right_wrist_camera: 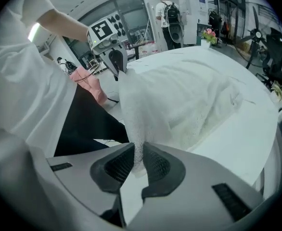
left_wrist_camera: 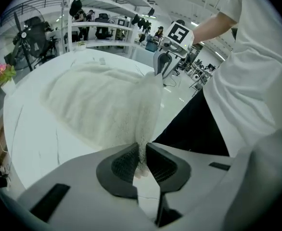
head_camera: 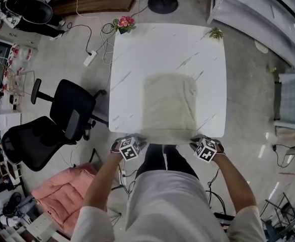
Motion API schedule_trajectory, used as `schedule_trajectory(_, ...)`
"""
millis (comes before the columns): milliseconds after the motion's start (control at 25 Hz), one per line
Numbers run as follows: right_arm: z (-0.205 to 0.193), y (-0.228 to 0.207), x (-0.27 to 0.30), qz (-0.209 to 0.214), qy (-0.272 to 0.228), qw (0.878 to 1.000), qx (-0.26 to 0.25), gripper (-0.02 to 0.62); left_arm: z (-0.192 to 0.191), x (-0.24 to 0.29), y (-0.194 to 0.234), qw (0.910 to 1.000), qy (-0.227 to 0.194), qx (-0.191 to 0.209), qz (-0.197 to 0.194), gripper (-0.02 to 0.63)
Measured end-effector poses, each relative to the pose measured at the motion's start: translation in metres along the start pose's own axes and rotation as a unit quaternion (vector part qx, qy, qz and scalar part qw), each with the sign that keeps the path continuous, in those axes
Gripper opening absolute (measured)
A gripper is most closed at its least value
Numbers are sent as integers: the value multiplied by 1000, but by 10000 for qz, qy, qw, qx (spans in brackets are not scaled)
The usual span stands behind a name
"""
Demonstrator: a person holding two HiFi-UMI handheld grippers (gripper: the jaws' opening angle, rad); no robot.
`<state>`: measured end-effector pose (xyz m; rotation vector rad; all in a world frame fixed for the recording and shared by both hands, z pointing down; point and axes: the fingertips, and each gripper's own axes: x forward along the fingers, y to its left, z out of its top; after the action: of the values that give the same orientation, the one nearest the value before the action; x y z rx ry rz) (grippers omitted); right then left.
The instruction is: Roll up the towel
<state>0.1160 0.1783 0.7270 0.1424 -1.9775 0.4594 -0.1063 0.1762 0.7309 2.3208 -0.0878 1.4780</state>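
The towel (head_camera: 169,105) lies on the table (head_camera: 137,49), its near corners in the left claw (left_wrist_camera: 141,151) and right claw (right_wrist_camera: 138,153).

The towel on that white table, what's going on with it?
A person stands at the white marble-look table, a two-jaw gripper in each hand. The left gripper and the right gripper are each clamped on a near corner of the cream terry towel, with that edge raised. The rest lies spread out; no roll has started yet.

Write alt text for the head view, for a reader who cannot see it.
Seen from above, a person's left gripper and right gripper each pinch a near corner of a cream towel lying on a white table. Two black office chairs stand on the floor to the left.
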Motion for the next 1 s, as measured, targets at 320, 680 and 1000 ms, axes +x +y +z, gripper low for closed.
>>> schedule_trajectory(320,10,-29,-11,126,85,9993,335,78,18,-16,20,9982,116,-299,-501,75)
schedule_trajectory(680,27,-81,-15,-125,189,9988,437,87,39,-20,75,9993,146,-182,-309,77)
schedule_trajectory(1000,38,-129,-17,-936,101,9941,539,121,47,-13,115,9991,74,-115,389,117)
